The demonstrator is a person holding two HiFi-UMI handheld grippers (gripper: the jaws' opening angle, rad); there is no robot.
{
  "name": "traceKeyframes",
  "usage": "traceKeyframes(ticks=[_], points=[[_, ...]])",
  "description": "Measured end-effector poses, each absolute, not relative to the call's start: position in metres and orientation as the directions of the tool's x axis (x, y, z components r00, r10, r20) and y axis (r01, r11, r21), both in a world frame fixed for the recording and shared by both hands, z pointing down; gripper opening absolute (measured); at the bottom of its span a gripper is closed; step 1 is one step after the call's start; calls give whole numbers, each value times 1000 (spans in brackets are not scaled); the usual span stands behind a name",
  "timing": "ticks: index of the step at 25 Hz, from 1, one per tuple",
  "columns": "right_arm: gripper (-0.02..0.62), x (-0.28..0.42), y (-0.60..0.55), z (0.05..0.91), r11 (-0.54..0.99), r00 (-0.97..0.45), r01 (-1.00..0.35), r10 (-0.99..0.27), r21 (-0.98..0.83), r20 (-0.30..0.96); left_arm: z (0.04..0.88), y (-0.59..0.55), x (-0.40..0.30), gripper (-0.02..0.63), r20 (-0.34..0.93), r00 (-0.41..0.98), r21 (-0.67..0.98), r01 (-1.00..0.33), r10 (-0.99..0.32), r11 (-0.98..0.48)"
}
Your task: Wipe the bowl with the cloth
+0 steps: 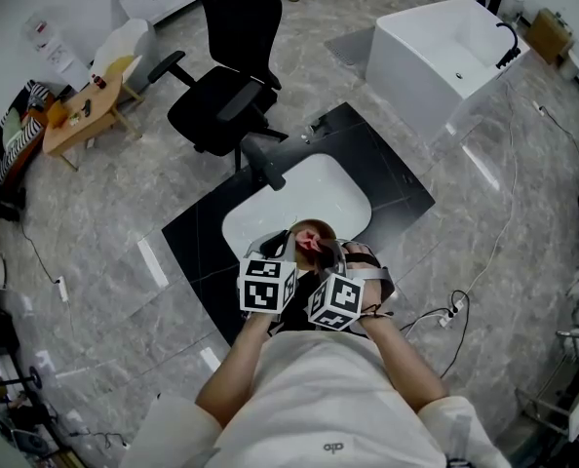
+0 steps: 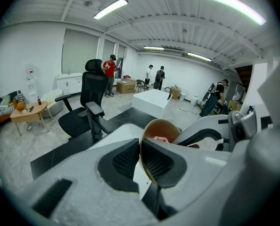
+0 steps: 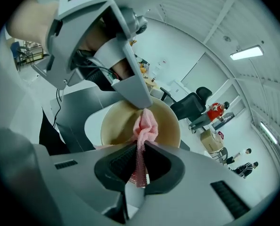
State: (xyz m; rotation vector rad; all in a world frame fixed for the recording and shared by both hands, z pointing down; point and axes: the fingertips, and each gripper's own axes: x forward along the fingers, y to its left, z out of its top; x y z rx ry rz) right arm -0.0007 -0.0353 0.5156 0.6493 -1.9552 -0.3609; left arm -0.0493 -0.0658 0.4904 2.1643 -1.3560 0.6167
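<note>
A tan bowl [image 1: 307,234] is held up over the white sink [image 1: 270,213]. My left gripper [image 2: 140,160] is shut on the bowl's rim [image 2: 149,131], which runs between its dark pads. The right gripper [image 3: 139,161] is shut on a pink cloth [image 3: 144,126] whose bunched end sits inside the bowl [image 3: 119,121]. In the head view the two grippers, left [image 1: 282,252] and right [image 1: 333,261], meet close together at the bowl, with the pink cloth [image 1: 314,246] showing between them.
The white sink is set in a black counter [image 1: 387,178]. A black office chair [image 1: 226,96] stands beyond it and a white tub [image 1: 445,52] at the back right. A small wooden table [image 1: 80,115] is at the far left. Cables [image 1: 455,310] lie on the floor at right.
</note>
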Motion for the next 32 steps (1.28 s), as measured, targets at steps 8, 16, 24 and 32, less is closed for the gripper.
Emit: traceKeyframes(ticks=[8,16,24,32], points=[[29,-22,-22,517,841,-404,-276,-542,466,737,490,-64,-43,26,609,417,189,-903,-675,-387],[29,-34,-27,503,829,-465,-319,-559,459,686,488,-66,-42,25,602,429,207,-898,-674,-387],[29,-28,-24,518,851,-439,-286,-524,440,730,492,-63,-41,25,611,426,204,-899,-667,-388],[29,2,-38,527,818,-324,-247,-576,520,751,493,-62,-37,25,624,424,180,-895,-657,-407]])
